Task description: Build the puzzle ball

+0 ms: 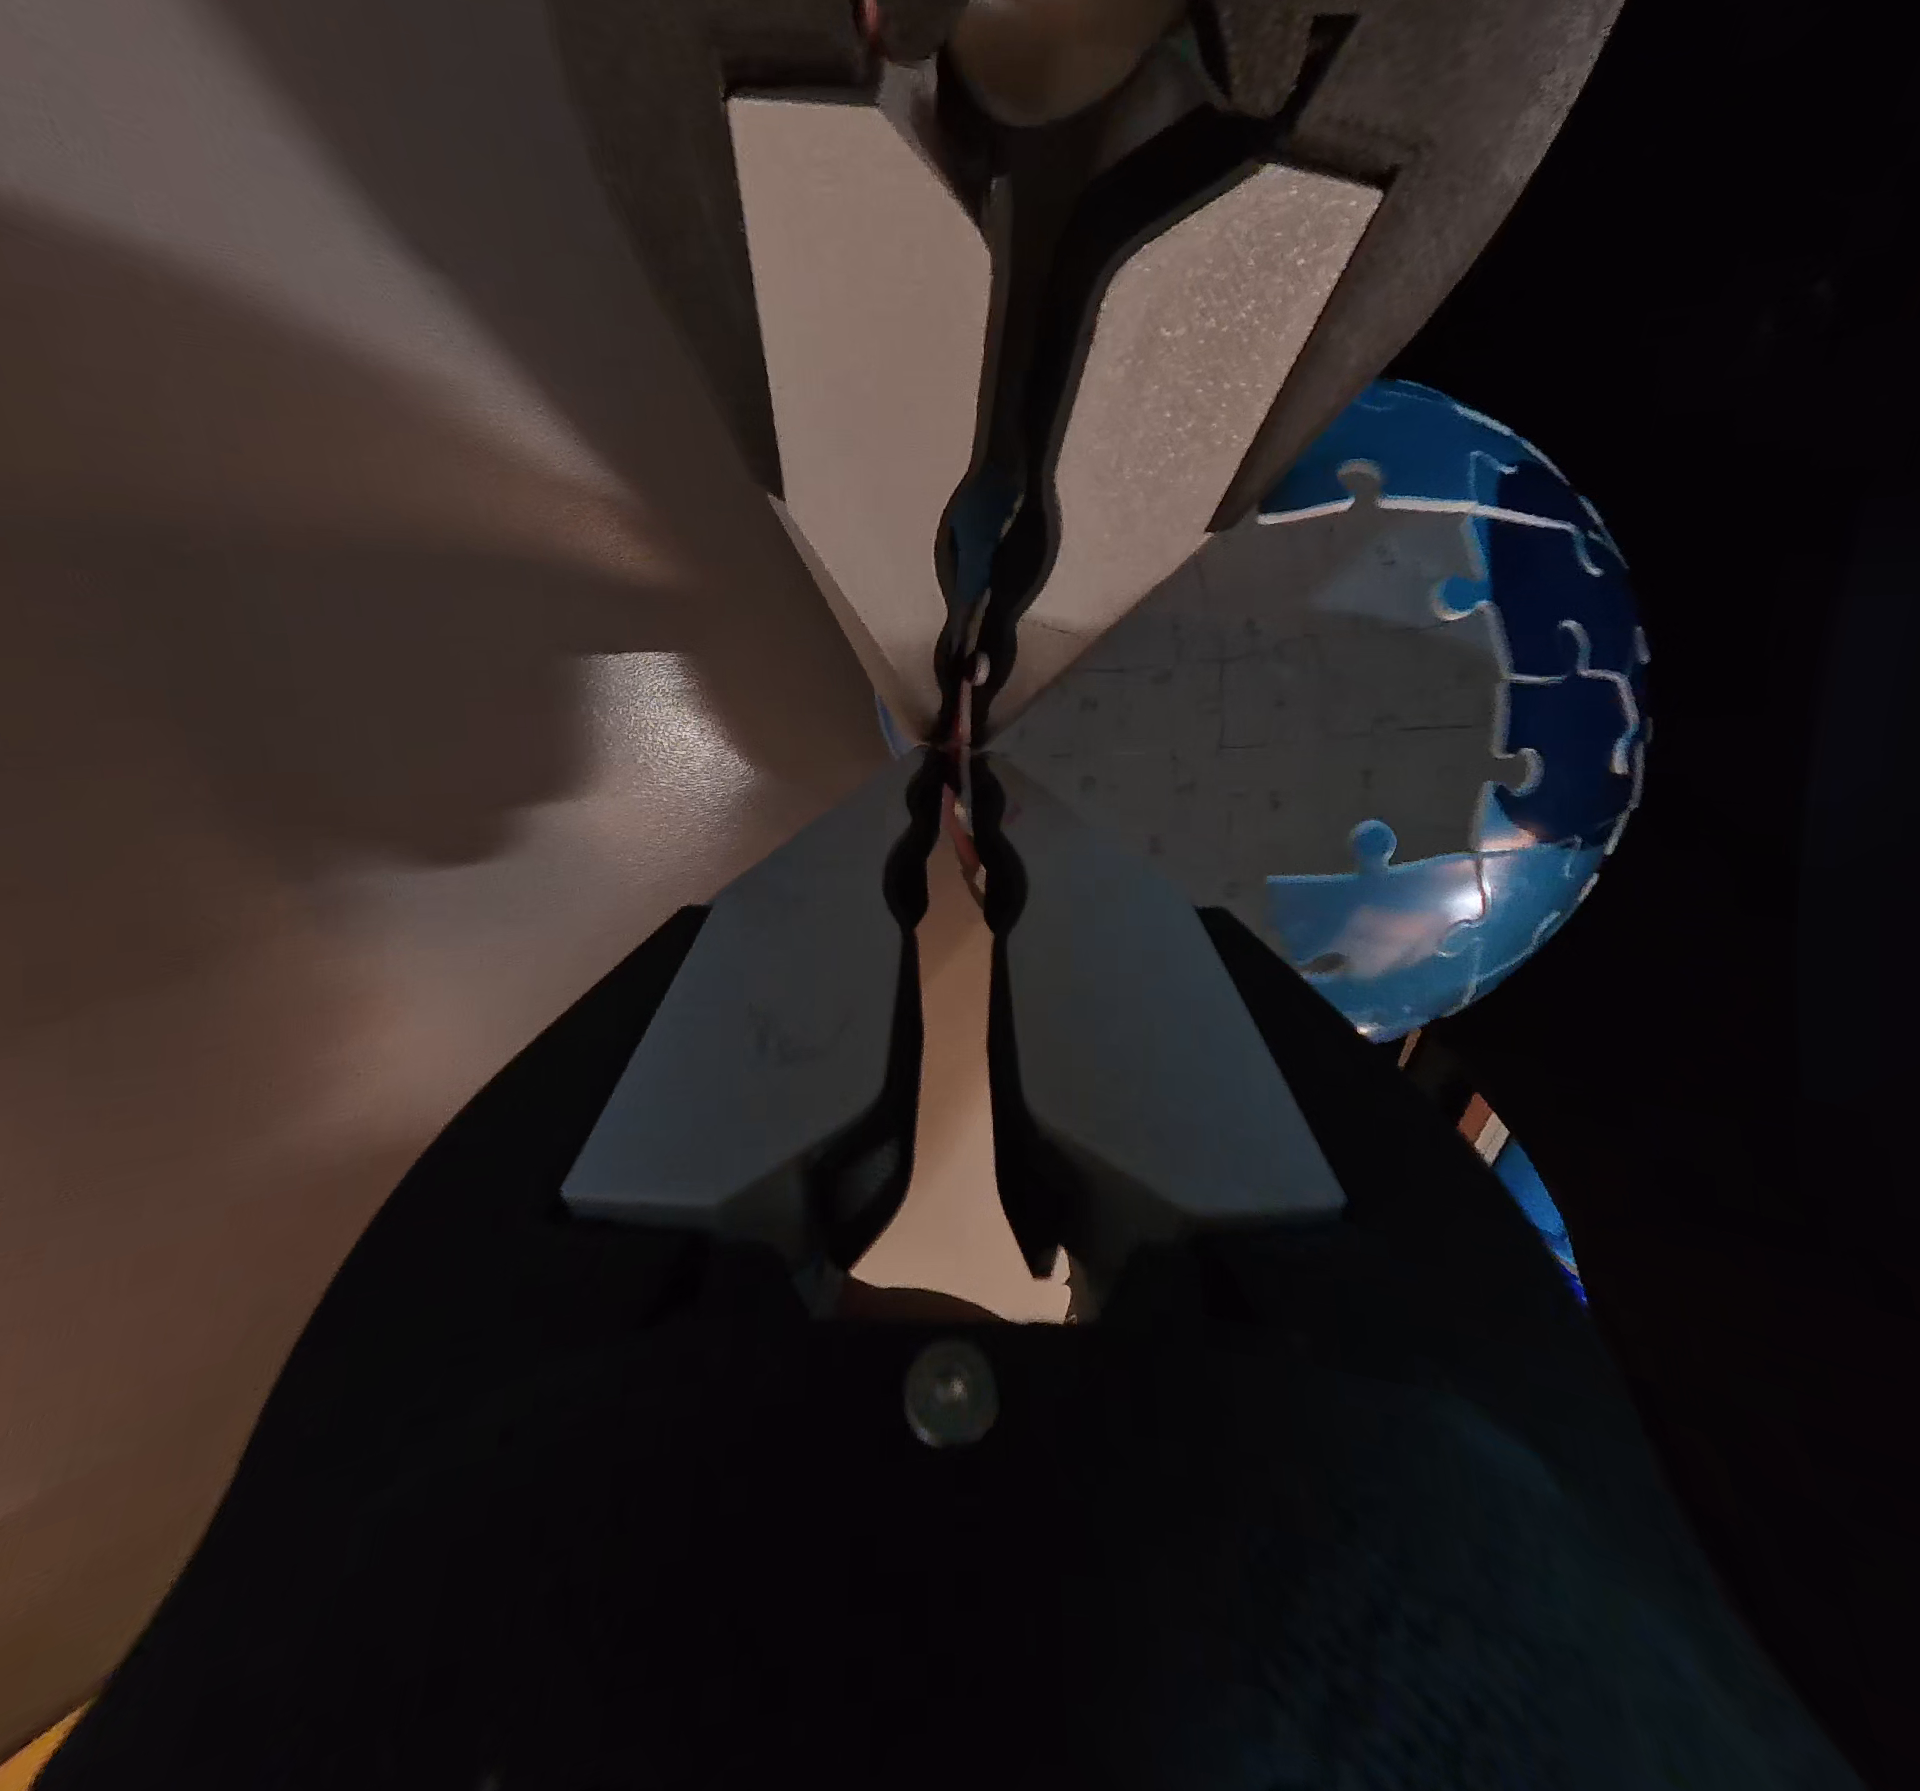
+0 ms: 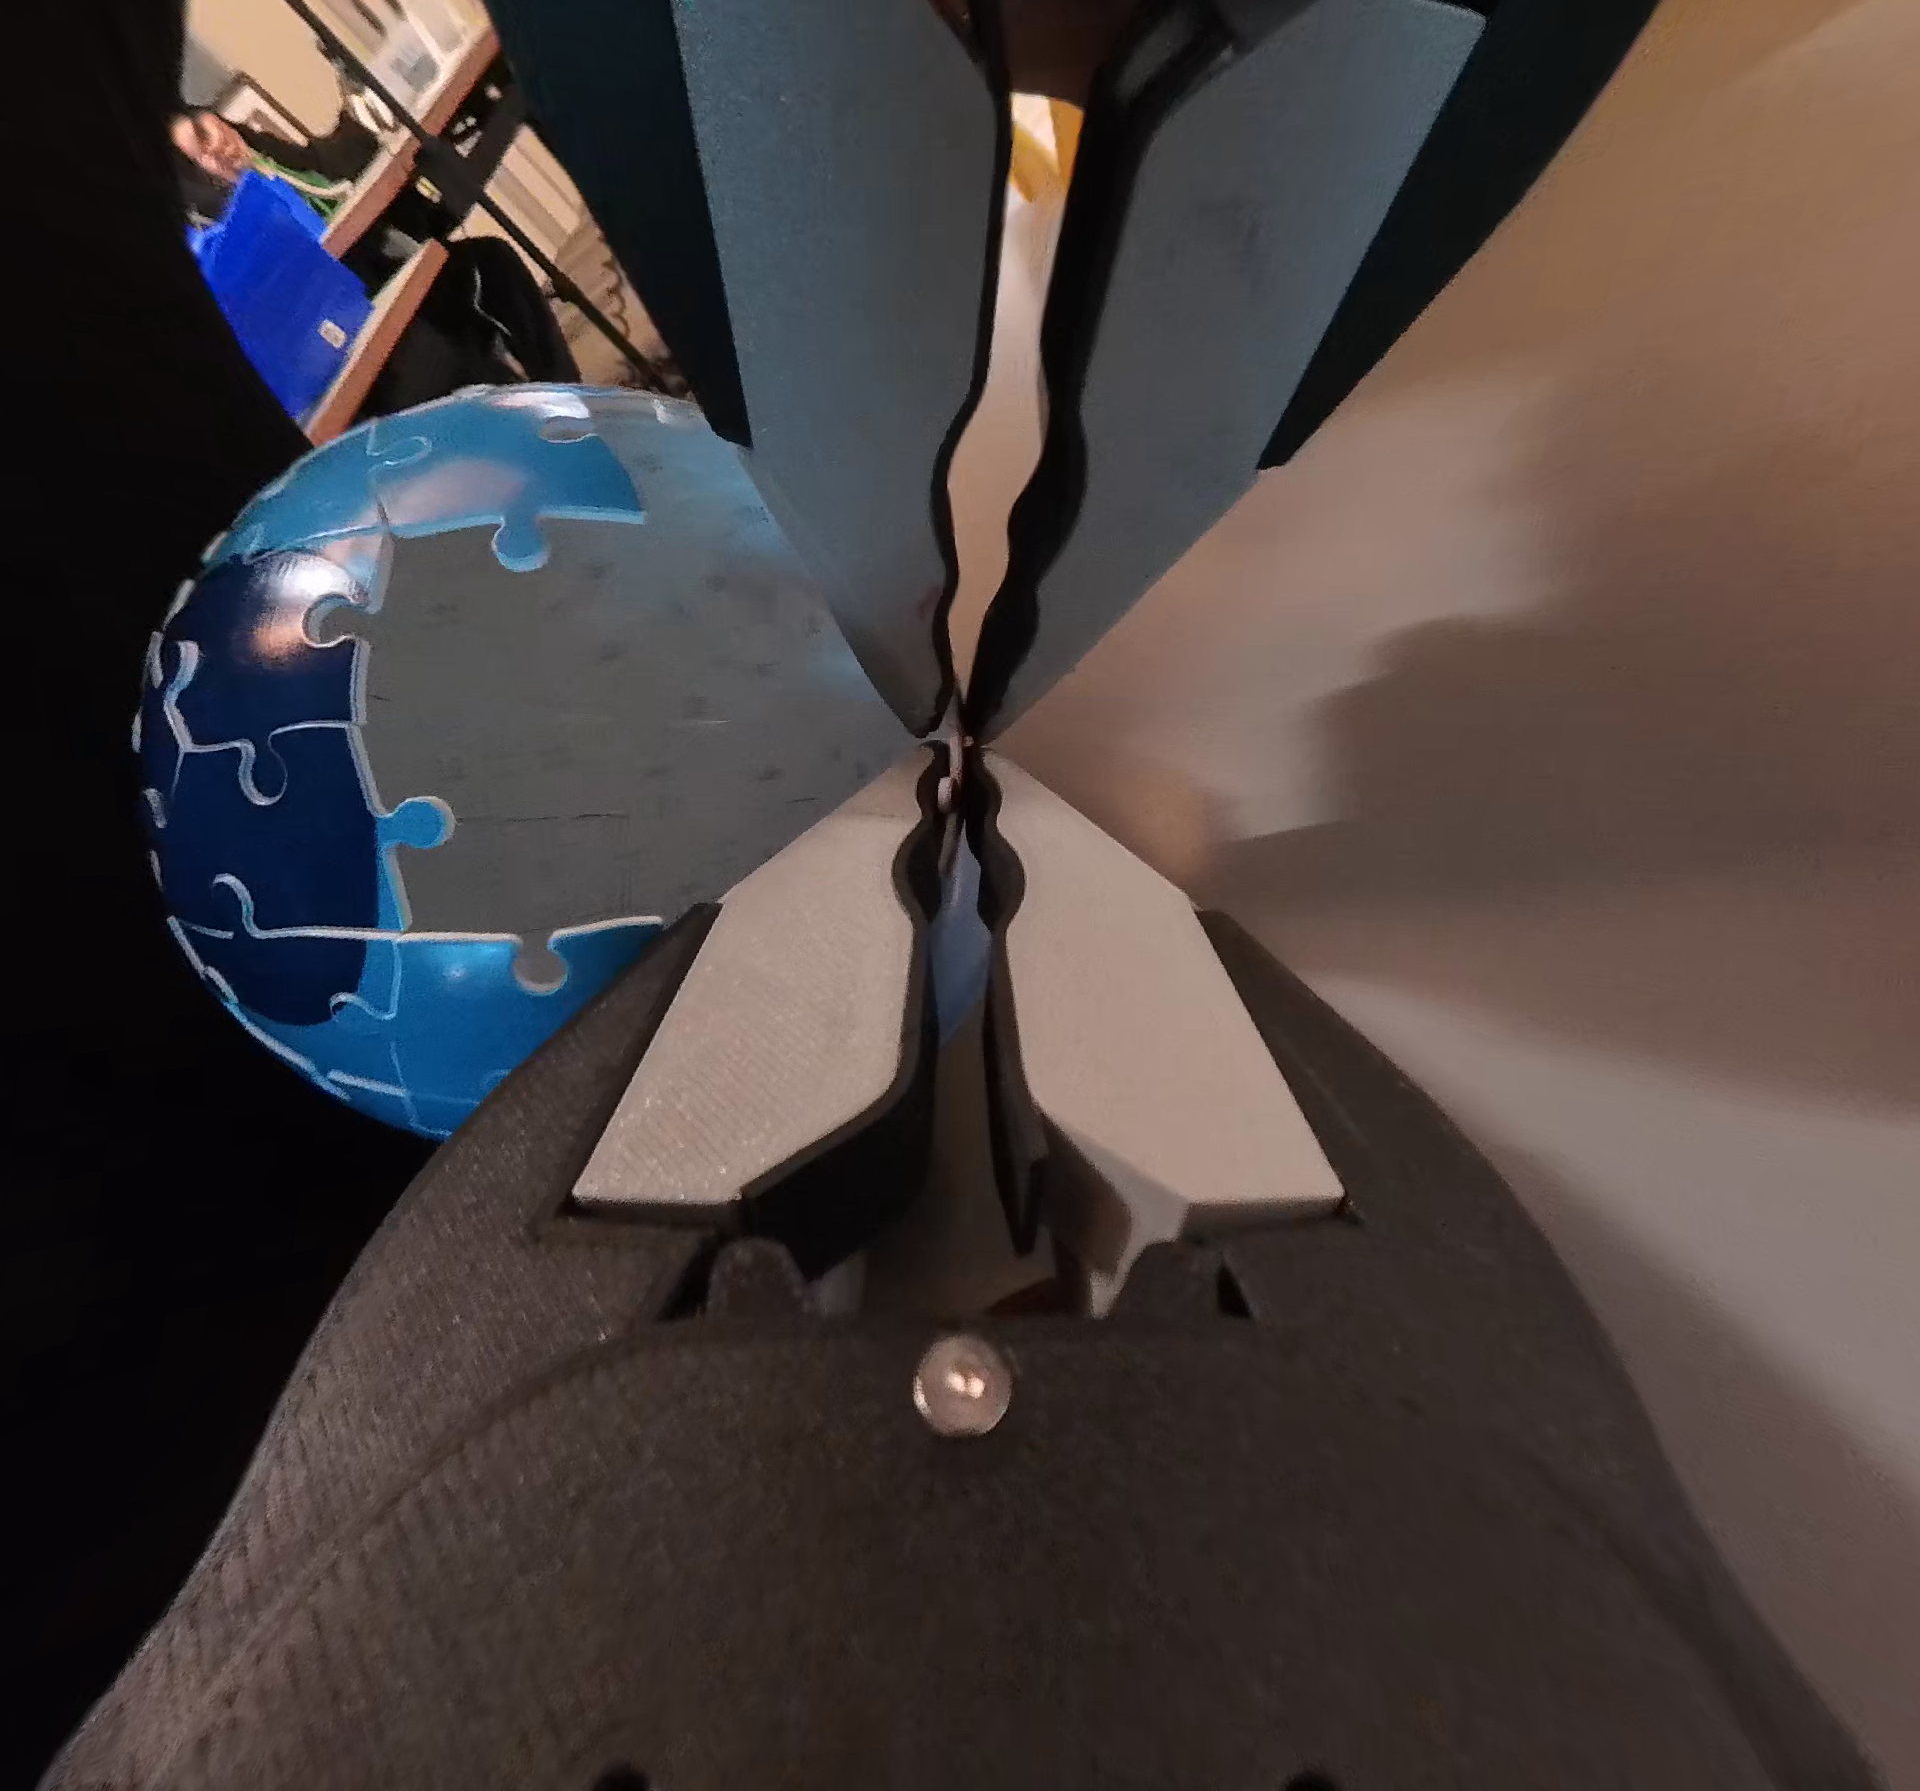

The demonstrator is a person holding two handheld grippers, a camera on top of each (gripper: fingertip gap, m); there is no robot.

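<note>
Bare worktop [image 1: 312, 806] at frame left. At centre, left gripper [image 1: 951, 806] fingers pressed together, whether on anything unclear, tip to tip with right gripper [image 2: 961, 806], its fingers pinching one blue puzzle piece [image 2: 961, 920]. One puzzle ball [image 1: 1538, 702] at frame right, just beside both grippers, unfilled grey gap facing the fingers.

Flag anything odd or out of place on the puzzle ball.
The puzzle ball has a large gap in its blue shell: the grey inner side of its far wall shows through. That marks unfinished building, not damage. Nothing else stands out.
</note>
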